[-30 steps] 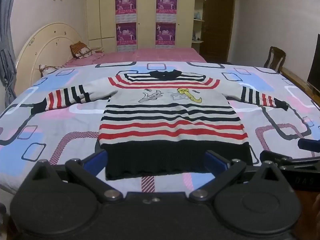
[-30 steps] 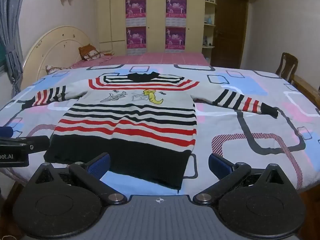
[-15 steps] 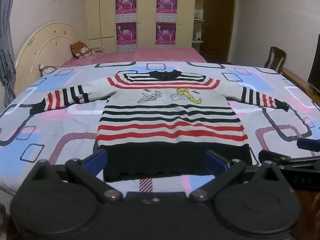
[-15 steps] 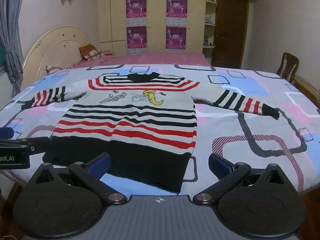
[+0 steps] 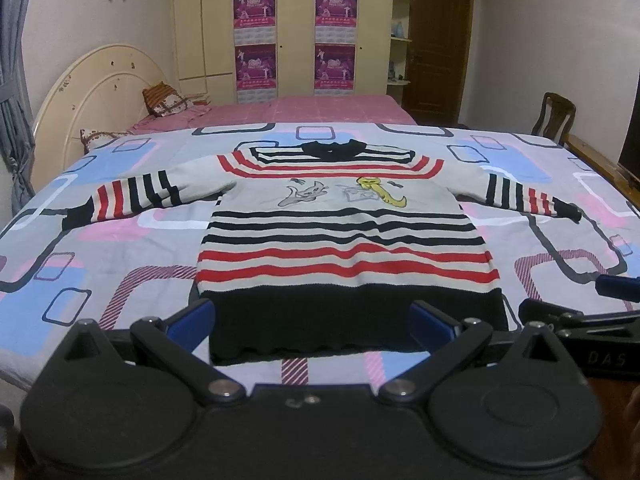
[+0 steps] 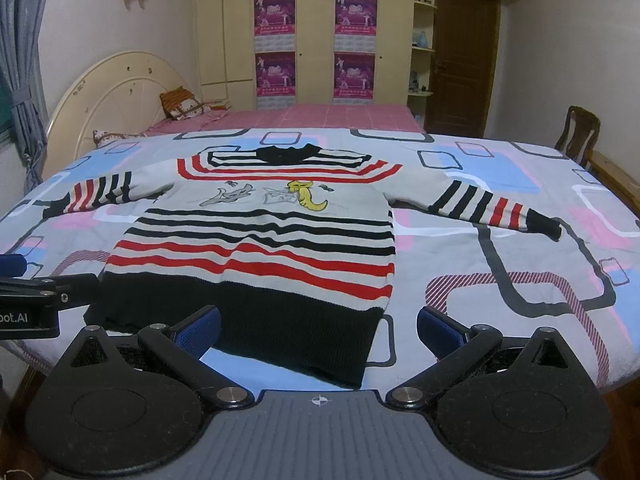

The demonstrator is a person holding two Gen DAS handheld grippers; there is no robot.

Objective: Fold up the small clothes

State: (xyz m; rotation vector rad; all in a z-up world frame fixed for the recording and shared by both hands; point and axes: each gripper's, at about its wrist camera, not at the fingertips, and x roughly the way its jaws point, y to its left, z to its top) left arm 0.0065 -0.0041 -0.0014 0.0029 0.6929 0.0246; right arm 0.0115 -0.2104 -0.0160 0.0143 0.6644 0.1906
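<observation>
From the left wrist we see the striped sweater (image 5: 344,240) spread flat, front up, both sleeves out, on the patterned bedspread (image 5: 100,264). Our left gripper (image 5: 312,320) hovers at the black hem, its 2 blue fingers wide apart and holding nothing.

From the right wrist, the sweater (image 6: 260,248) lies left of centre. Our right gripper (image 6: 318,330) hangs over its near right hem corner, fingers spread, empty.
</observation>
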